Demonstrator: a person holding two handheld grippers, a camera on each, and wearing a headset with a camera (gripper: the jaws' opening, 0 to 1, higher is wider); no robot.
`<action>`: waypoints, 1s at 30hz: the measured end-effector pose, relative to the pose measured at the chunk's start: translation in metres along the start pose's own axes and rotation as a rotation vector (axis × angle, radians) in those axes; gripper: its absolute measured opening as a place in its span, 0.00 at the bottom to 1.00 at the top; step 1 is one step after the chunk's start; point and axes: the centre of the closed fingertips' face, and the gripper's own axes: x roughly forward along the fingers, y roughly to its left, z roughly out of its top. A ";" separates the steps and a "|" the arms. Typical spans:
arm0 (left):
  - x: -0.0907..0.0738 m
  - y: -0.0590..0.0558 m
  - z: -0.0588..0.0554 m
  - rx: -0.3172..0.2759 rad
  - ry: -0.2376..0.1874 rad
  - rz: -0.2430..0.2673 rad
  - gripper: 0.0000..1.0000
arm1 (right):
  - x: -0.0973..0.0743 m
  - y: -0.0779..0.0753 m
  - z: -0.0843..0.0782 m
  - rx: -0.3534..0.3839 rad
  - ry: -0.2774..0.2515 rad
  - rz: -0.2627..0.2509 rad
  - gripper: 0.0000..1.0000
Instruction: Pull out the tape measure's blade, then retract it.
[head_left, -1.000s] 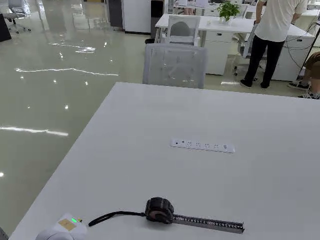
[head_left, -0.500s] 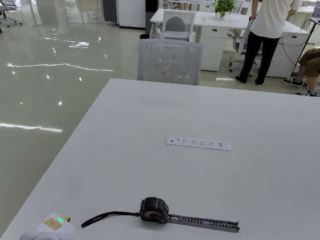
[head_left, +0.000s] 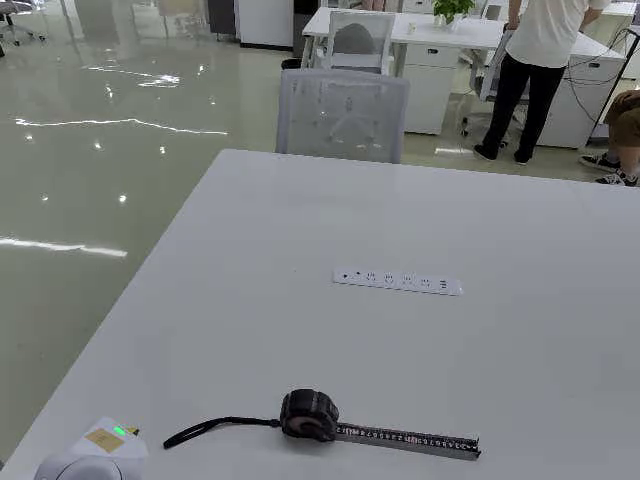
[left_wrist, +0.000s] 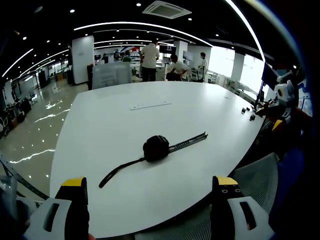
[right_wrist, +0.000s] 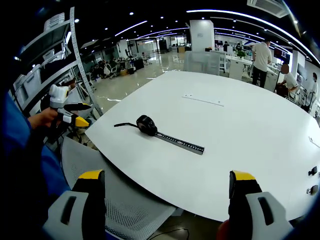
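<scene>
Nearest in, the left gripper (left_wrist: 150, 182) hangs back off the near edge, fingers (left_wrist: 75, 200) spread wide on nothing, and the right gripper (right_wrist: 167, 175) does the same, its fingers (right_wrist: 93, 192) wide apart and empty. On the surface (head_left: 400, 200), close to that near edge, lies the tape measure (head_left: 309, 415), black case flat, blade (head_left: 410, 440) run out along the edge toward the right, wrist strap (head_left: 215, 430) trailing the other way. The blade looks to be out already, so retracting is the job: I'd pin the case with one gripper, pinch the blade tip with the other and feed it home slowly so it doesn't whip. The blade markings are too small to read, and no brand is legible on the case. Further in, mid-surface, sits a white power strip (head_left: 398, 282) with no readable labels; at the far edge, a grey mesh chair (head_left: 342, 115)
</scene>
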 end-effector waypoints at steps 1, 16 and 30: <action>0.000 0.000 -0.001 0.002 0.002 0.002 1.00 | 0.000 0.000 0.000 0.002 -0.001 0.000 1.00; 0.001 -0.001 0.002 -0.005 -0.007 0.024 1.00 | 0.001 -0.005 -0.004 -0.001 -0.002 -0.004 1.00; 0.016 -0.013 0.005 -0.010 -0.003 0.022 0.99 | 0.015 -0.010 -0.004 -0.010 0.004 0.009 1.00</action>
